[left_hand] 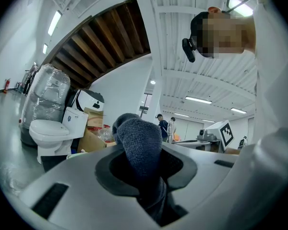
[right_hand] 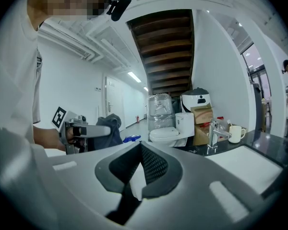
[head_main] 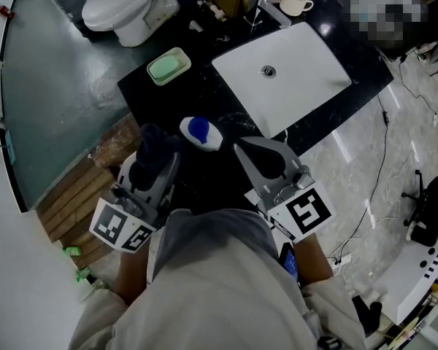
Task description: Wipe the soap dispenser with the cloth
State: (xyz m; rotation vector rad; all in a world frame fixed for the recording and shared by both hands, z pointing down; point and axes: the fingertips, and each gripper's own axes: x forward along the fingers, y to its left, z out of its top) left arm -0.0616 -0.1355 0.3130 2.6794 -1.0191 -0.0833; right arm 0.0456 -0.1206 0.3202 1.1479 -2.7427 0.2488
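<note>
The soap dispenser (head_main: 199, 132), white with a blue top, stands at the near edge of the black counter (head_main: 204, 86), between the tips of both grippers. My left gripper (head_main: 150, 152) is shut on a dark blue-grey cloth (head_main: 153, 138) just left of the dispenser. In the left gripper view the cloth (left_hand: 139, 143) bulges up out of the jaws of the left gripper (left_hand: 144, 171). My right gripper (head_main: 250, 150) is shut with nothing in it, just right of the dispenser. The right gripper view shows the right gripper (right_hand: 140, 164), with the left gripper (right_hand: 86, 131), the cloth (right_hand: 111, 126) and the blue top (right_hand: 131, 139) off to the left.
A white sink (head_main: 306, 71) with a faucet (head_main: 266, 9) fills the counter's right part, with a mug (head_main: 296, 3) behind it. A green soap dish (head_main: 168, 66) lies at the counter's left. A toilet (head_main: 128, 9) stands beyond. Wooden planks (head_main: 77, 192) lie at lower left.
</note>
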